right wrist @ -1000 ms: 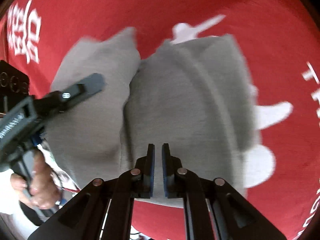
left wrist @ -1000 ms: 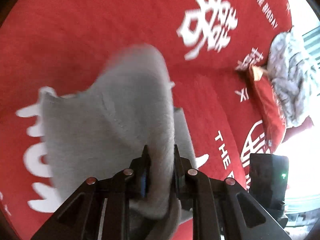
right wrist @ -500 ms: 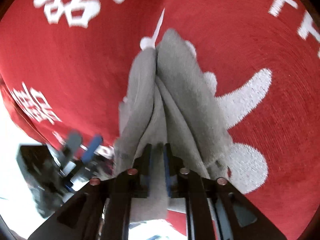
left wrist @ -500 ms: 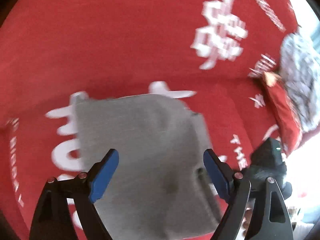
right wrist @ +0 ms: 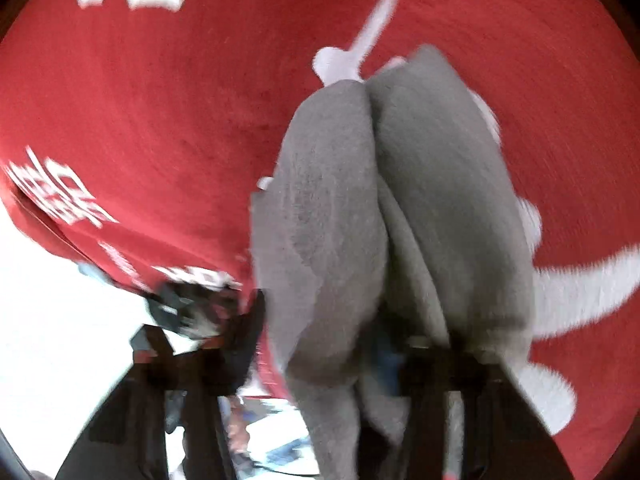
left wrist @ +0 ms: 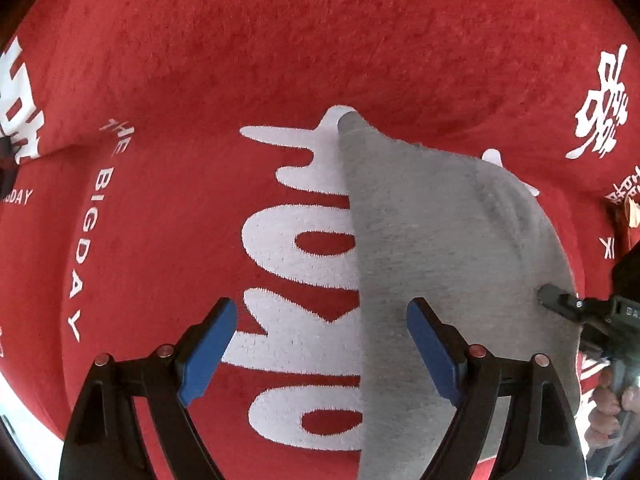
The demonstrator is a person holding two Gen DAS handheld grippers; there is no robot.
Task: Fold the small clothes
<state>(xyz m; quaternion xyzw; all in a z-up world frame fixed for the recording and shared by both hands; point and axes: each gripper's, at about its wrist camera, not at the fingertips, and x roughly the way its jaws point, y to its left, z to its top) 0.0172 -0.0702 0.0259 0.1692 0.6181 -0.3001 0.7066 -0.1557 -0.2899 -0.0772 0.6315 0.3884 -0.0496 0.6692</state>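
Grey knit garment (left wrist: 448,248), folded, on red blanket (left wrist: 200,80)

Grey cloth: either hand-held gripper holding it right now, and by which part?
The left hand-held gripper is open and holds nothing. The right hand-held gripper grips the grey cloth at its near right edge, though motion blur leaves its jaws unclear.

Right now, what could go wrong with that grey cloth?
Two things, maybe. The right gripper looks like the only one holding the grey garment, which bunches into hanging folds over its fingers, so the neat fold could come undone or slip out. The left gripper is wide open with one blue pad over the cloth edge, so it could snag or drag it across the red blanket.
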